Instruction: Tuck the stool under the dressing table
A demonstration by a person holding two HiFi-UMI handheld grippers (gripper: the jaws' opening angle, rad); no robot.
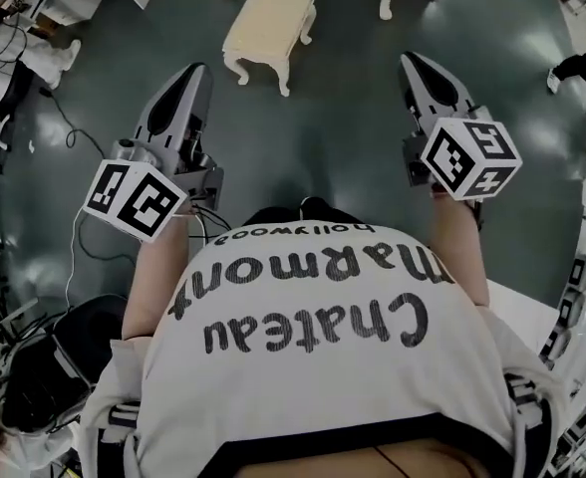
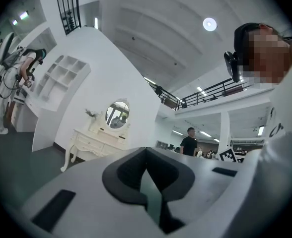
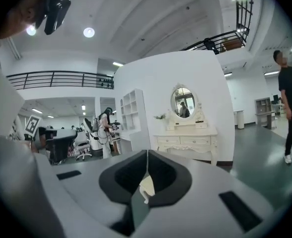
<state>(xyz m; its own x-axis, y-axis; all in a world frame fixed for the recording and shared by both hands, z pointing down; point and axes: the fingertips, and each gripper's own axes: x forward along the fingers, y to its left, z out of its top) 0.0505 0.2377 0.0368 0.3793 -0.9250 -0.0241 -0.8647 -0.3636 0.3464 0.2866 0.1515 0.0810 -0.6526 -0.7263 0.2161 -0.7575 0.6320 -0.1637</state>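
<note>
Floor (image 1: 343, 137): dark and bare between the person and the furniture, so the approach looks open.
Dressing table (image 3: 187, 139): cream, with an oval mirror, standing against the white wall. From the head view only its two front legs show, at the top edge.
Stool (image 1: 269, 26): cream with curved legs, on the floor just in front of the table and not yet under it. It is a little skewed and nearer the table's left leg than the right.
Left gripper (image 1: 195, 72): jaws closed together, nothing between them, pointing level toward the stool, well apart from it.
Right gripper (image 1: 414, 61): jaws likewise closed and empty, off to the stool's right.
Step in hand: I judge it the approach, before any contact.
Doing it well: I'd use both closed tips as pushers, low on the near seat edge, one at each side. Square the stool to the gap first. Then push evenly and slowly, because an uneven shove would likely swing it into a table leg.
</note>
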